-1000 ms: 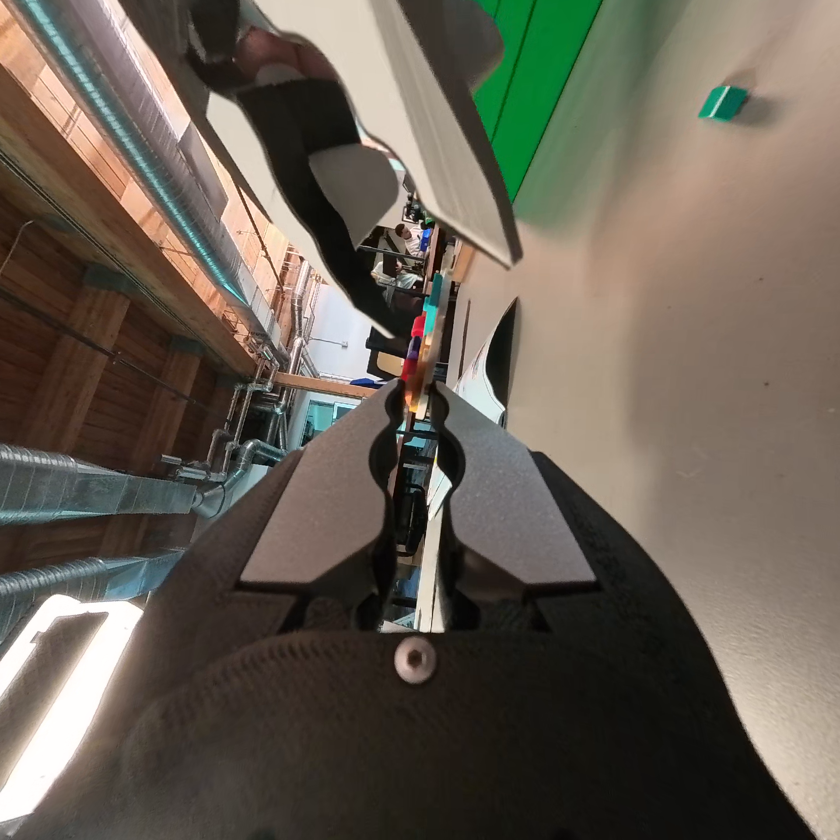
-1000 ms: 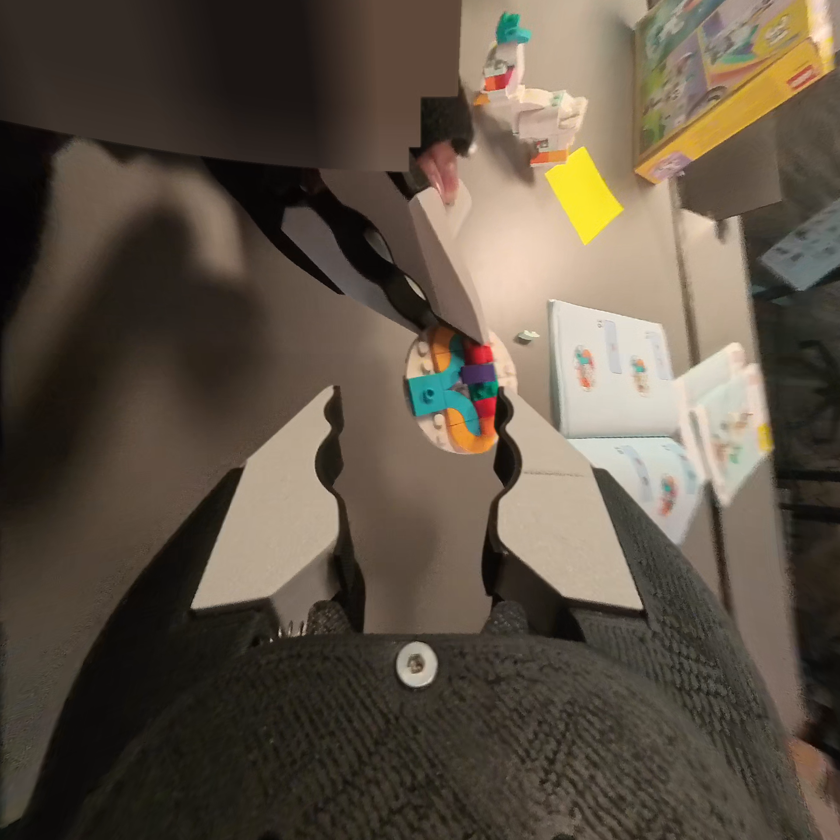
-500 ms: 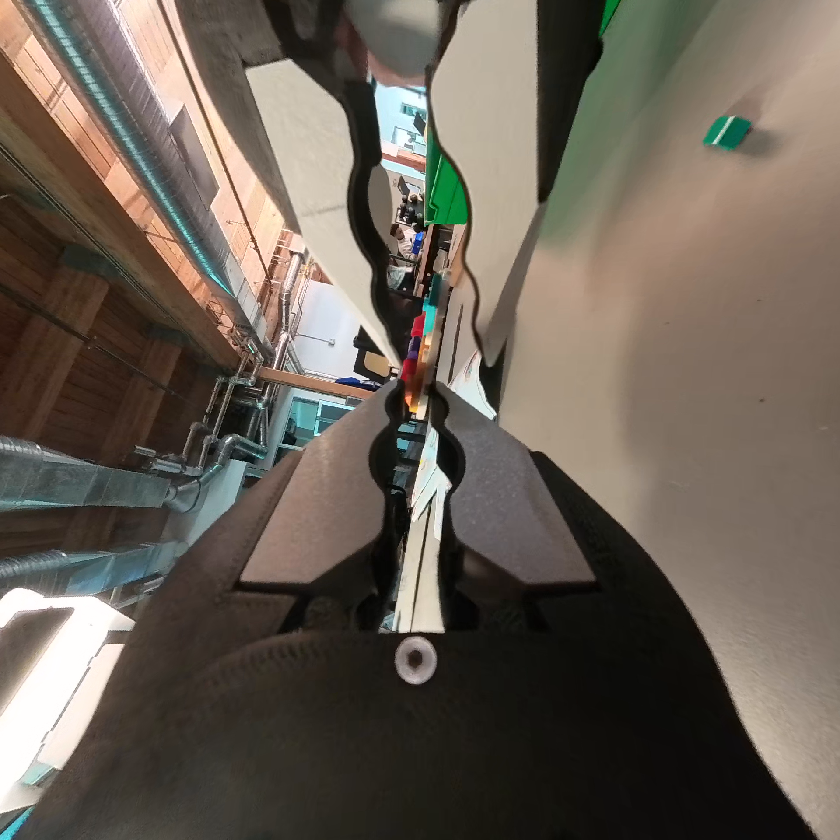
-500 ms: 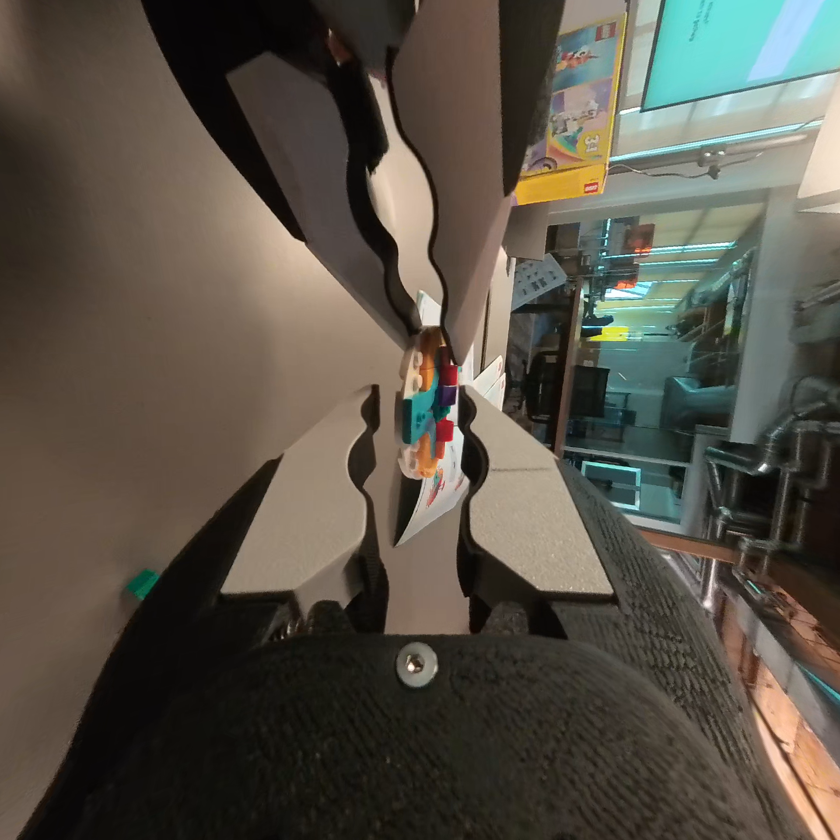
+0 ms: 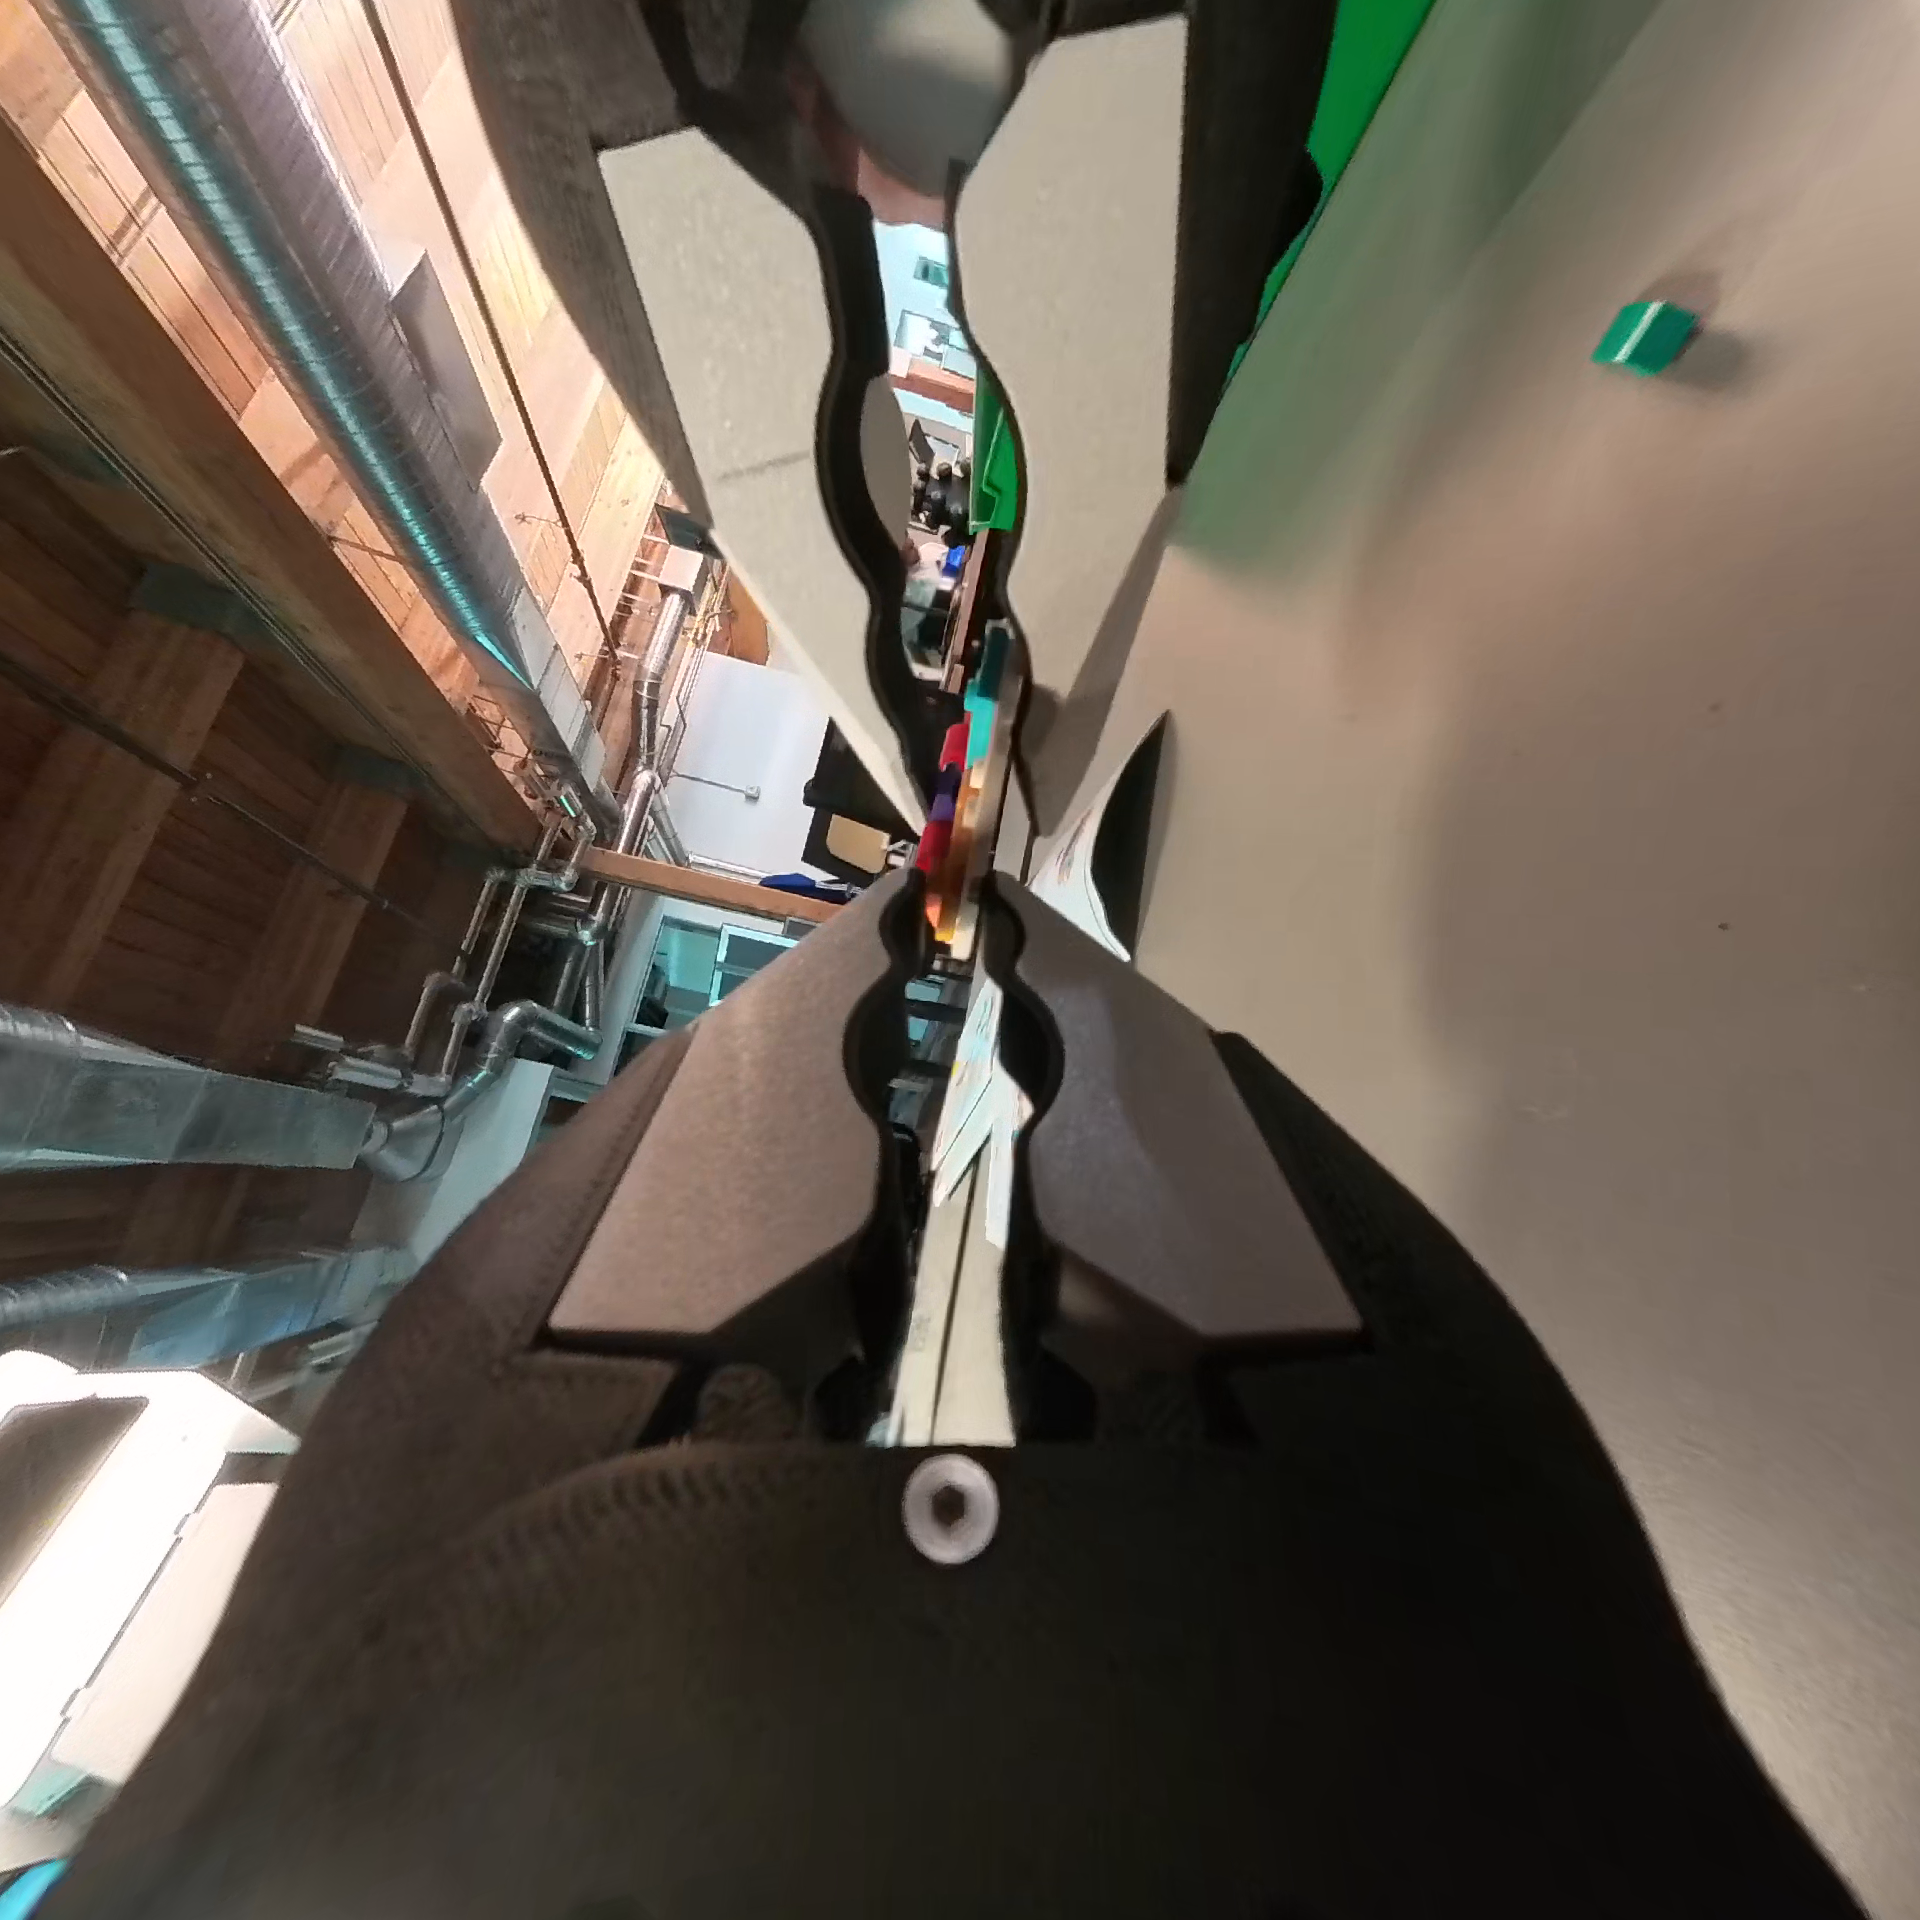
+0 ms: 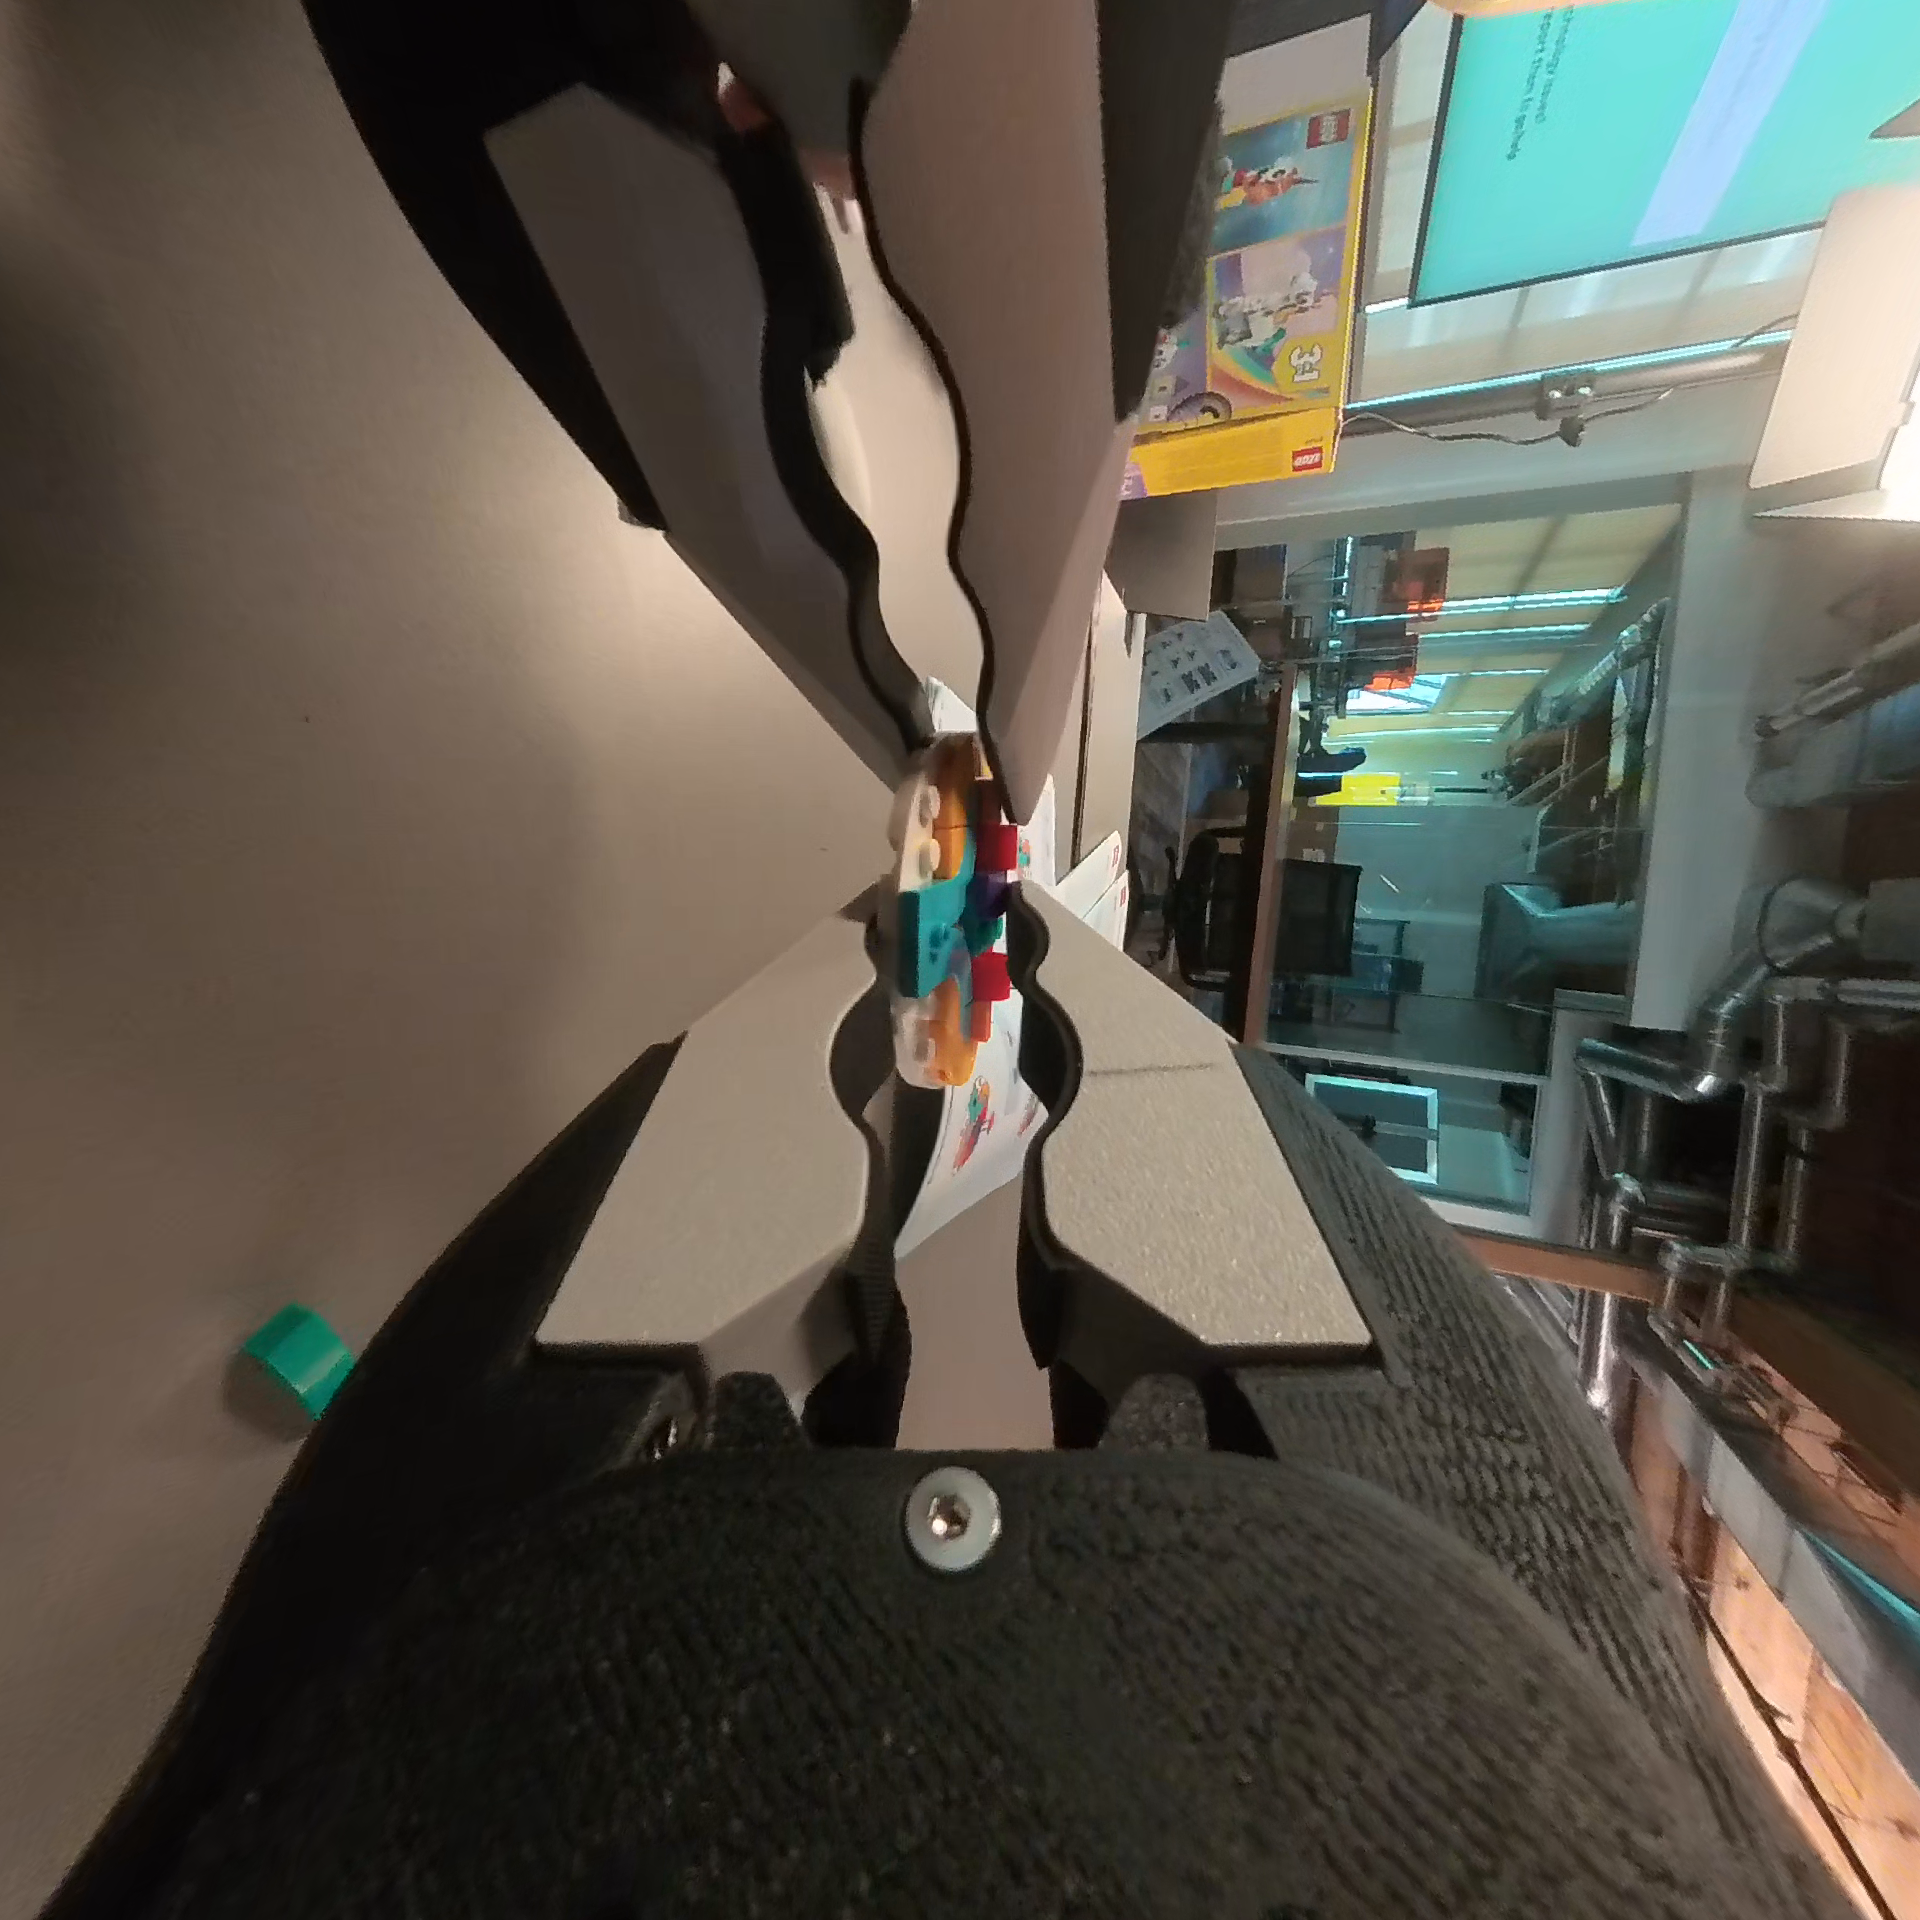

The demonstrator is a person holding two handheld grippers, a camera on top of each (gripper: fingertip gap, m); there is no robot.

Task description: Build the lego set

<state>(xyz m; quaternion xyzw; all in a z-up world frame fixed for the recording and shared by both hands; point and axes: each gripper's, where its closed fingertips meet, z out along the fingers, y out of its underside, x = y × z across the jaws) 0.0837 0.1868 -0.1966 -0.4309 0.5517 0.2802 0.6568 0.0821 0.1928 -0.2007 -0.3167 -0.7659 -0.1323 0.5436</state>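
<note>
Both hand-held grippers clamp one round lego build from opposite edges, held above the counter.

The left hand-held gripper (image 5: 951,902) pinches the lego build (image 5: 966,821) at its near rim; the right hand-held gripper (image 6: 951,920) closes on the lego build (image 6: 940,925) across its studded face. A green brick (image 5: 1647,335) lies well apart on bare counter (image 5: 1558,831); instruction booklets (image 6: 971,1143) lie just beyond.
</note>
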